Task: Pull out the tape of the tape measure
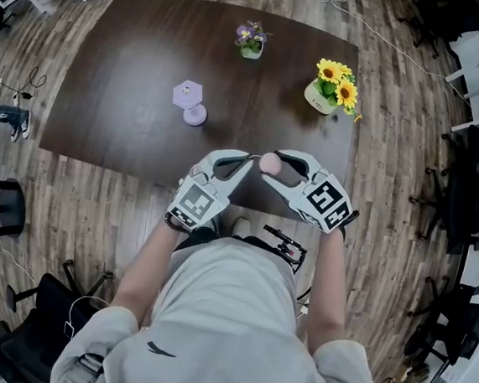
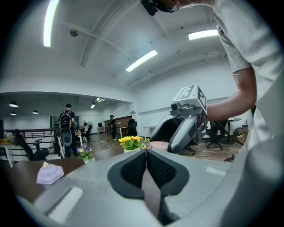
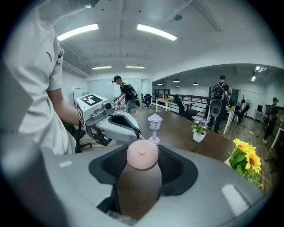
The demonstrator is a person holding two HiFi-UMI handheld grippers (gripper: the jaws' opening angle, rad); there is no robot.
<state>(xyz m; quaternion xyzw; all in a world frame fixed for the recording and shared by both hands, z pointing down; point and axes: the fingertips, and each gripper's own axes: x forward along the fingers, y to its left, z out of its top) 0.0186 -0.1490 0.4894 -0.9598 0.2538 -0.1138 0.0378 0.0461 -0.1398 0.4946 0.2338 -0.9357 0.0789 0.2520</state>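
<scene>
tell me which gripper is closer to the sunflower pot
Right. The right gripper, holding the pink tape measure, is on the sunflower pot's side; the left gripper sits further left.

No words, numbers or brand names are legible. The marker cube of the left gripper and the marker cube of the right gripper show only black-and-white square code patterns. The person's grey shirt bears a small dark wordless emblem.
</scene>
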